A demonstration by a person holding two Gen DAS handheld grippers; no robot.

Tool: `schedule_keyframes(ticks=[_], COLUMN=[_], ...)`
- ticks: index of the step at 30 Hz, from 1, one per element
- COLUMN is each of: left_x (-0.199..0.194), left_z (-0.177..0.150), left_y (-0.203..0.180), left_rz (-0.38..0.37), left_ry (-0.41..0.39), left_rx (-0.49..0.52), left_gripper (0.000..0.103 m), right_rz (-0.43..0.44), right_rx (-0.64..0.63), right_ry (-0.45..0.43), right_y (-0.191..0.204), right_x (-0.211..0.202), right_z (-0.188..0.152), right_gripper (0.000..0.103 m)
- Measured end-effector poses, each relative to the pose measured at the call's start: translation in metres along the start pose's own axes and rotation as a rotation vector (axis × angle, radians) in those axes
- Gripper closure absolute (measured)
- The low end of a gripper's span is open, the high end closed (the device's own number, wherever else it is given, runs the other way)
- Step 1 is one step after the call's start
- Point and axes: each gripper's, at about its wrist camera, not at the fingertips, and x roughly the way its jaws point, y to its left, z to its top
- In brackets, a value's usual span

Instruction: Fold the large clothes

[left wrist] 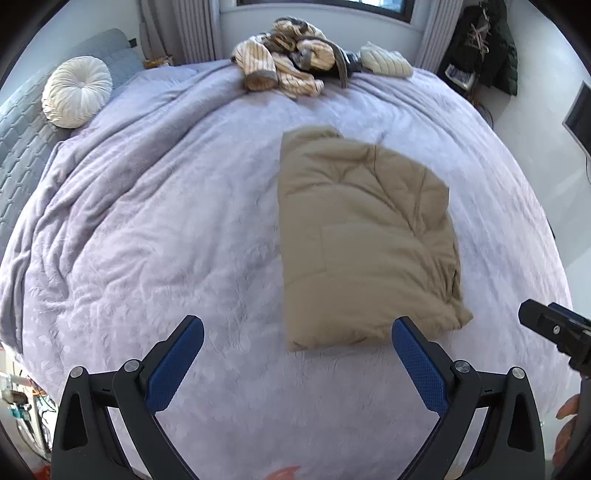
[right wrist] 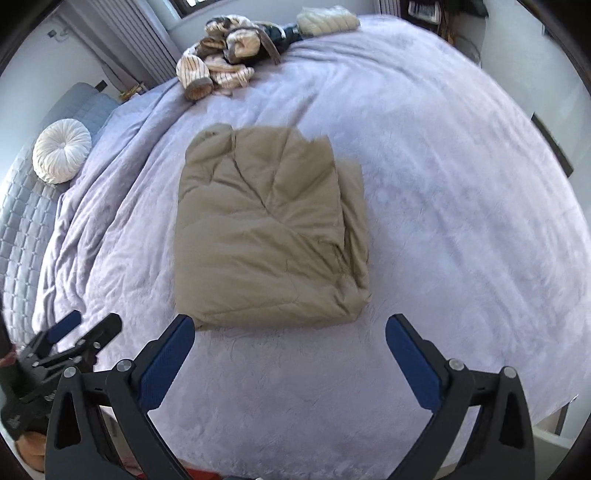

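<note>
We've got a big bed w/ a lavender blanket (left wrist: 147,229) taking up most of the room, grey quilted headboard (left wrist: 22,147) on the left w/ a round white pleated cushion (left wrist: 77,91). Grey curtains (left wrist: 195,29) and a window (left wrist: 369,4) at the far wall, white walls, daylight coming in.

Legible text, labels, brands, numbers, signs: none in either wrist view. The folded tan quilted garment (right wrist: 269,229), the lavender textured bedspread (right wrist: 443,221) and the blue-padded black gripper fingers (left wrist: 173,365) bear no readable marking.
</note>
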Motion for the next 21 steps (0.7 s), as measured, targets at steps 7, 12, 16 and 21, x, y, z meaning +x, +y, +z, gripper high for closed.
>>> schedule_keyframes(ticks=[7,12,16,21], left_x=[-0.024,-0.037,-0.041,-0.042], left_z=[0.007,0.009,0.008,0.007], left_y=[0.002,0.003,-0.001,-0.008], left_rz=[0.003,0.000,0.016,0.034], left_ry=[-0.047,-0.068,-0.083,-0.083], left_rx=[-0.027,-0.037,-0.025,-0.004], left_gripper=[0.001,0.001,0.001,0.001], right_rz=[-0.063,-0.106,-0.138,-0.158], right_rx=[-0.026,-0.063,-0.087,-0.082], right_ry=[-0.084,-0.127,-0.148,-0.165], right_y=[0.012,0.020,0.025,0.024], right_x=[-0.030,-0.046,-0.052,-0.057], right_z=[0.006,0.008,0.009,0.010], right_gripper=[0.000,0.000,0.000,0.000])
